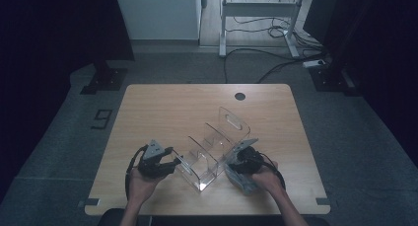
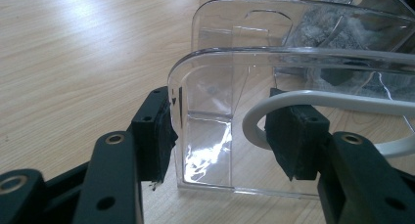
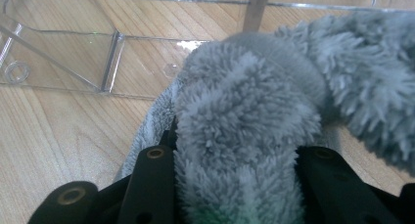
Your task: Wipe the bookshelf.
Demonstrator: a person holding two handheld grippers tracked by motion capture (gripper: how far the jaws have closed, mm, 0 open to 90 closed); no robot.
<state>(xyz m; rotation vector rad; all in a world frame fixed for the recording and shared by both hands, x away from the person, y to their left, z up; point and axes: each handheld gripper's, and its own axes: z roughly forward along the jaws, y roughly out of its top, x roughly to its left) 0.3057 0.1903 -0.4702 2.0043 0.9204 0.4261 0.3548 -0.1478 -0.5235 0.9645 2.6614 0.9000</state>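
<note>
A clear plastic rack [image 1: 212, 152] with several upright dividers lies slantwise on the wooden table [image 1: 167, 107]. My left gripper [image 1: 176, 164] is at its near left end. In the left gripper view its pads [image 2: 159, 131] bracket the rack's front wall [image 2: 230, 87], the left pad pressed on the wall's edge, so the gripper [image 2: 220, 131] looks shut on the rack. My right gripper [image 1: 232, 166] sits at the rack's right side, shut on a fluffy grey cloth [image 3: 244, 87] that bulges between the jaws and hides the pads. The cloth [image 1: 244, 182] hangs toward the table.
A round cable hole [image 1: 240, 96] sits near the table's far edge. Behind the table stand a white desk frame [image 1: 256, 11] and floor cables [image 1: 276, 63]. Dark stands flank the table. A white cable [image 2: 313, 99] curves across the left gripper's right jaw.
</note>
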